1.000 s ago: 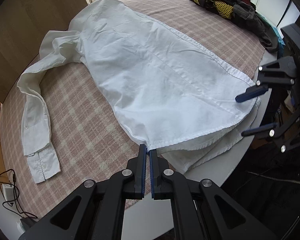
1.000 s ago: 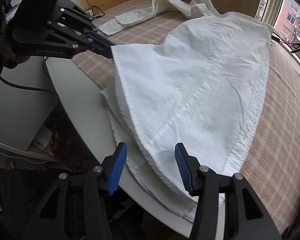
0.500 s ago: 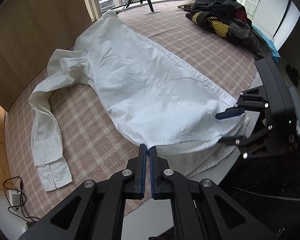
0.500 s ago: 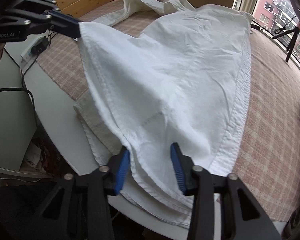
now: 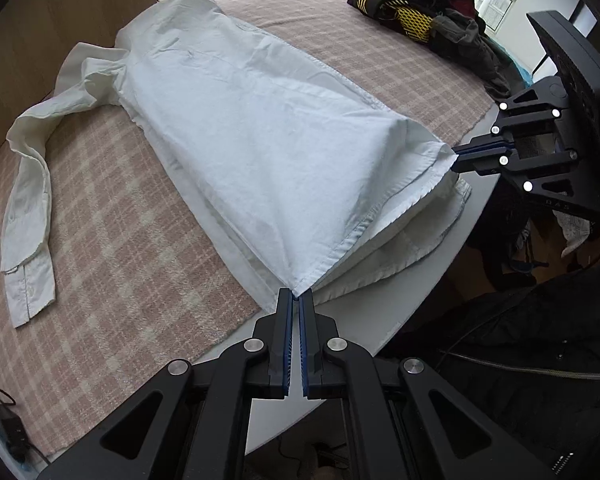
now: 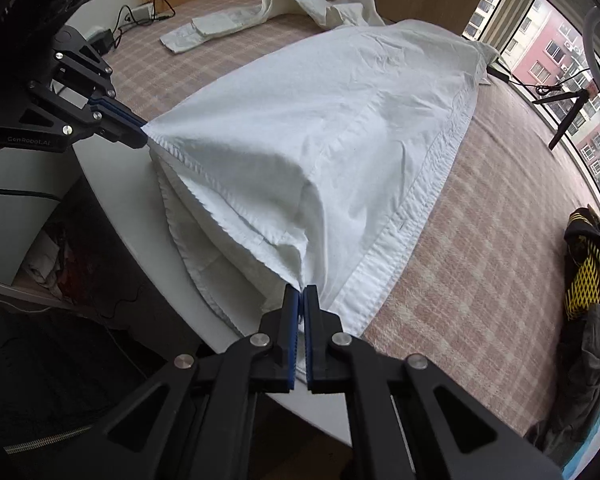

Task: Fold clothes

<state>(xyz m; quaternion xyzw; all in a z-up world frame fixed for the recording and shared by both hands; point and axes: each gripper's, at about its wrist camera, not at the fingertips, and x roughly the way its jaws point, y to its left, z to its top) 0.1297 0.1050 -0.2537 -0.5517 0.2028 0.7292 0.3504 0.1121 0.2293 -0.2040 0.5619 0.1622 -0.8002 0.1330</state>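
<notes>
Shirt point(image 5: 260, 132): one, white, lying on the checked cloth point(image 5: 120, 240) over the table point(image 5: 364, 312), its hem lifted at two corners. Two grippers hold it: the left gripper point(image 5: 296, 298) is clamped on one hem corner, the right gripper point(image 6: 301, 294) on the other. One sleeve point(image 5: 24, 208) trails flat to the side. One pile of dark clothes point(image 5: 432, 20) sits well apart at the far edge.
</notes>
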